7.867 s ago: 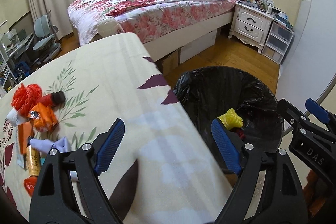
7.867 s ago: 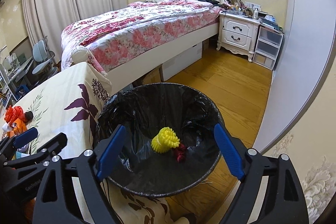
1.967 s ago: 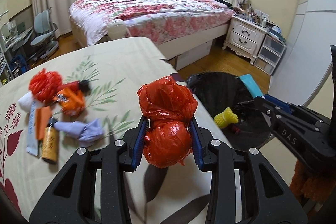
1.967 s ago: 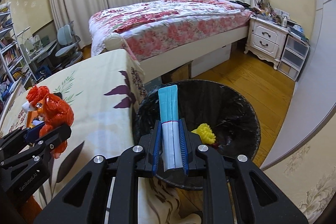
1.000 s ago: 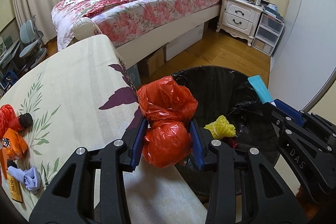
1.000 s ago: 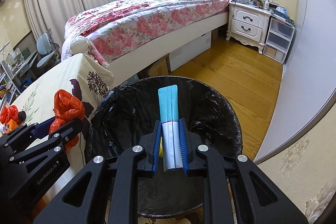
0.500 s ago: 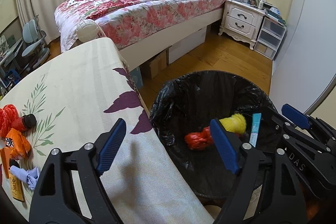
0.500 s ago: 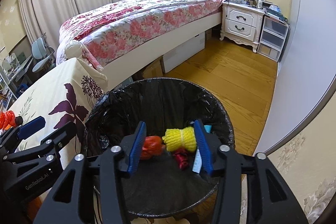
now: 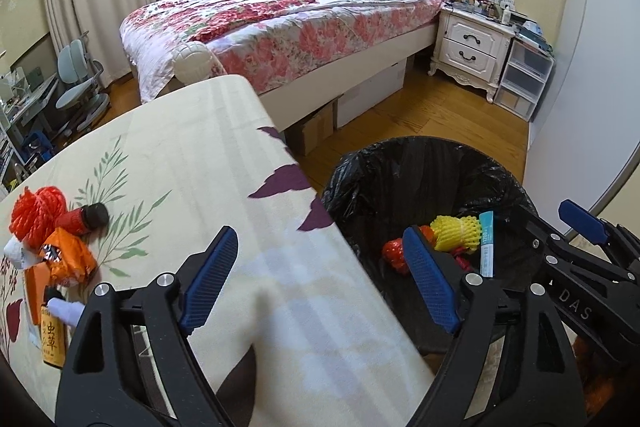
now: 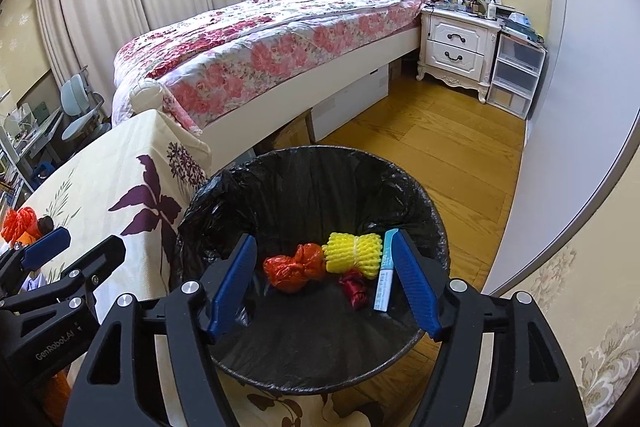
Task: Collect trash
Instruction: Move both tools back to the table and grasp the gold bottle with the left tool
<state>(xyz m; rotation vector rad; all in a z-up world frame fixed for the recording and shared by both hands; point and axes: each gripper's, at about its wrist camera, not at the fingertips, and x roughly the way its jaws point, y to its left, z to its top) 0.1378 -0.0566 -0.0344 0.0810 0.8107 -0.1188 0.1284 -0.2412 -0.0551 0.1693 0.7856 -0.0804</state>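
Note:
A black-lined trash bin (image 10: 424, 199) stands beside the table; it also shows in the left wrist view (image 9: 400, 155). In it lie a red plastic bag (image 10: 294, 267), a yellow foam net (image 10: 352, 253), a dark red scrap (image 10: 354, 289) and a blue-white box (image 10: 384, 277). My right gripper (image 10: 324, 287) is open and empty above the bin. My left gripper (image 9: 320, 281) is open and empty over the table's edge. Several trash items lie at the table's left: a red net (image 9: 36, 213), an orange wrapper (image 9: 68, 261), a small bottle (image 9: 54, 339).
The table (image 9: 192, 155) has a cream leaf-print cloth. A bed (image 9: 280, 15) stands behind, with a white nightstand (image 9: 472, 51) and plastic drawers (image 9: 524, 79) to its right. Wood floor (image 10: 440, 143) lies around the bin. Desk chairs (image 9: 76, 87) stand at the far left.
Both grippers opened and dropped the red bag and the blue-white box into the bin. Since then the left gripper has swung left toward the table; the right jaws opened wider.

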